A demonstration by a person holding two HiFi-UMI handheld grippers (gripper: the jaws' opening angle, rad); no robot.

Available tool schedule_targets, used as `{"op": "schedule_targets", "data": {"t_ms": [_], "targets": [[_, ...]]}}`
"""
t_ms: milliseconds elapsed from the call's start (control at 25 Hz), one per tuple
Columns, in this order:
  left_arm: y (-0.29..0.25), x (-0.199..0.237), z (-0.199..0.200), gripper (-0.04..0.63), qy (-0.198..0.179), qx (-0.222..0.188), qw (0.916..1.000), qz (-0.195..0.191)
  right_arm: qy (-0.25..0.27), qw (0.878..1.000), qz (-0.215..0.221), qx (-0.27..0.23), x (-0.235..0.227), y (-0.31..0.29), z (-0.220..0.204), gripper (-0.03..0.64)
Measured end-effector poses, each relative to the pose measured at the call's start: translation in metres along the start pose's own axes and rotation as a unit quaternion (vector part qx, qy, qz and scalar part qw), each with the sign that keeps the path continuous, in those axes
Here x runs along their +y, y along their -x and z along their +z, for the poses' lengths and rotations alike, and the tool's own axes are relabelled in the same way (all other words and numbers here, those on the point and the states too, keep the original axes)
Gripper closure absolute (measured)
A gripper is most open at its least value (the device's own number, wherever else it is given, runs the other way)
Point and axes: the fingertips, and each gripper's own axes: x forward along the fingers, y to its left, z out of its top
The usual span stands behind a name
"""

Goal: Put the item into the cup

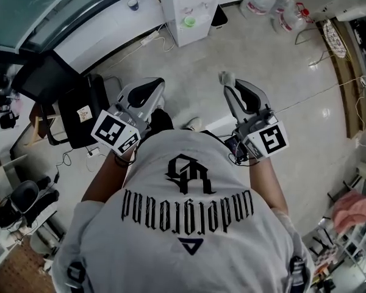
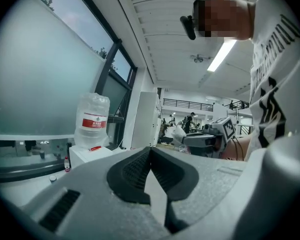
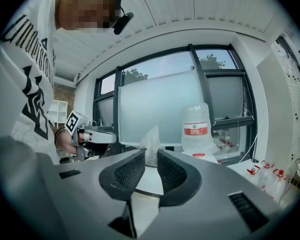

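In the right gripper view a small crumpled whitish item [image 3: 151,139] sticks up between the pads of my right gripper [image 3: 151,154], which is shut on it. The head view shows the same item [image 1: 226,76] at the tip of the right gripper [image 1: 227,84], held out level over the floor. My left gripper [image 2: 150,150] has its pads meeting at the tips with nothing between them; from above the left gripper [image 1: 154,84] is level beside the right one. I see no cup clearly; a small green thing [image 1: 190,22] rests on the white water dispenser [image 1: 189,8] ahead.
The dispenser's water bottle [image 2: 92,118] stands before frosted windows [image 3: 157,114]. Several spare water bottles [image 1: 274,5] lie on the tiled floor at the back right. A black chair [image 1: 79,112] is at the left, a long wooden board [image 1: 348,84] at the right.
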Motion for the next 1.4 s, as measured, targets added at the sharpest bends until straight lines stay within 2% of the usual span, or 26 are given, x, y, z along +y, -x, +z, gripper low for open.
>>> {"op": "schedule_targets", "data": {"t_ms": [360,640,920,1200,1400], "targets": [[-0.018,0.036,0.009,0.581,-0.008,-0.009,0.9994,-0.032,-0.005,0.999,-0.038,0.005,-0.010,-0.019,-0.004,0.537],[-0.016,0.118,0.027,0.581,-0.004,-0.015,0.9976,-0.067,-0.007,0.998,-0.065,0.018,-0.007,-0.099,0.010,0.537],[-0.005,0.169,0.039,0.581,-0.003,-0.019,0.9935,-0.112,-0.002,0.995,-0.095,0.026,0.004,-0.155,0.024,0.537],[-0.004,0.198,0.033,0.581,0.010,-0.017,0.9893,-0.145,0.011,0.991,-0.123,0.042,0.007,-0.182,0.023,0.537],[-0.021,0.200,0.034,0.581,0.010,-0.015,0.9892,-0.145,0.020,0.991,-0.124,0.052,-0.009,-0.181,0.020,0.537]]}}
